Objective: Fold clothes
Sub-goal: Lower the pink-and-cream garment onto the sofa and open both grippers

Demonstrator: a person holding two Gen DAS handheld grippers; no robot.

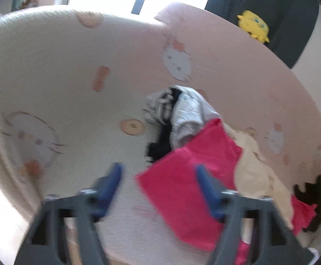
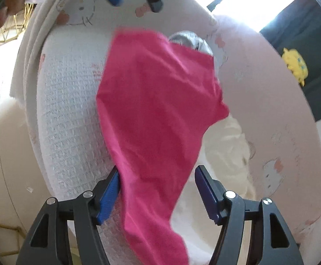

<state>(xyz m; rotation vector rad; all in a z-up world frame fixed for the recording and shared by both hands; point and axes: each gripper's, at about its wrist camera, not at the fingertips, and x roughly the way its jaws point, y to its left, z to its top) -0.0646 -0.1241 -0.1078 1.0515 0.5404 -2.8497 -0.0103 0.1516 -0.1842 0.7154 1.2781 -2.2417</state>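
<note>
Blue-padded and dark-framed, the right gripper (image 2: 157, 190) stands wide, its jaws well apart, and the crimson-pink cotton garment (image 2: 158, 114) runs between them without being pinched: cloth brushes the left pad at about nine o'clock, while the right pad at three o'clock stands clear of it. From there the garment's long axis stretches away toward twelve o'clock, broadening over the cream cartoon-cat bedspread (image 2: 72, 114) until its far edge overlaps a crumpled grey-and-black garment (image 2: 189, 40). A rumpled cream garment (image 2: 226, 145) lies just beside it at about two o'clock. The left gripper (image 1: 158, 177), likewise spread wide and empty, hovers near the pink garment's flat, straight-edged corner, which lies at its two o'clock. In my judgement the right gripper is nearer the cloth; whether it has just let go or is about to close cannot be told.
</note>
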